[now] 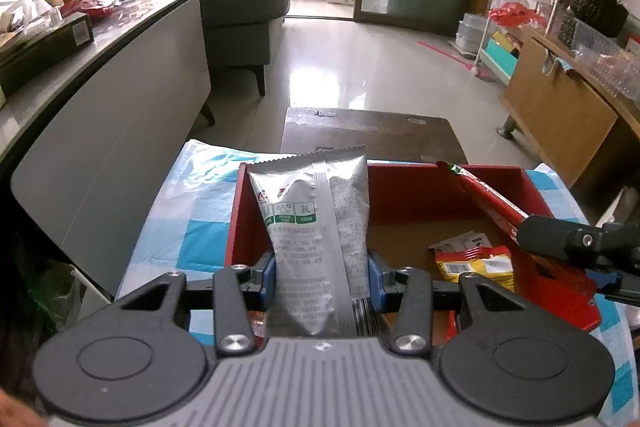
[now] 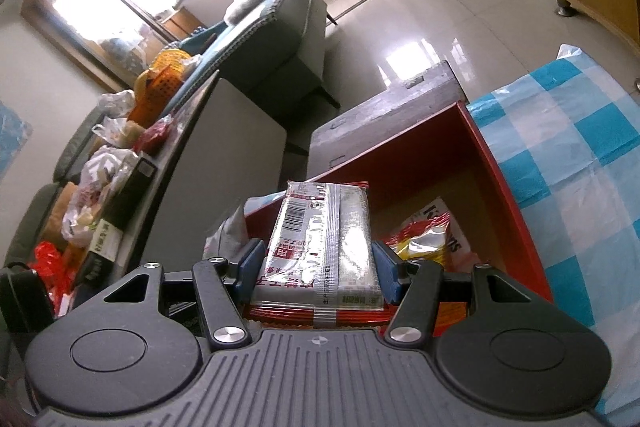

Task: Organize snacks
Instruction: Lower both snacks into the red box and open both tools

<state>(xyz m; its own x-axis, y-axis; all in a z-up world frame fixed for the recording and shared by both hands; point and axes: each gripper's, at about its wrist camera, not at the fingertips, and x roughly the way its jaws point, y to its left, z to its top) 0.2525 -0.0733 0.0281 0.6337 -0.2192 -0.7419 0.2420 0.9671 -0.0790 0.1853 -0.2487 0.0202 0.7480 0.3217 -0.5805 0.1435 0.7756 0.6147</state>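
Sitting clamped between left tongs — silver packet over red box.

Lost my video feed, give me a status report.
Left gripper shut on silver packet. Right gripper shut on red-edged packet. Both over red box; yellow packet already inside.

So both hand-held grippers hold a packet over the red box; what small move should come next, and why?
Probably lower the left hand-held gripper and release its silver packet into the red box. It already hangs over the box's left side, whose floor looks bare beside the yellow snack bag.
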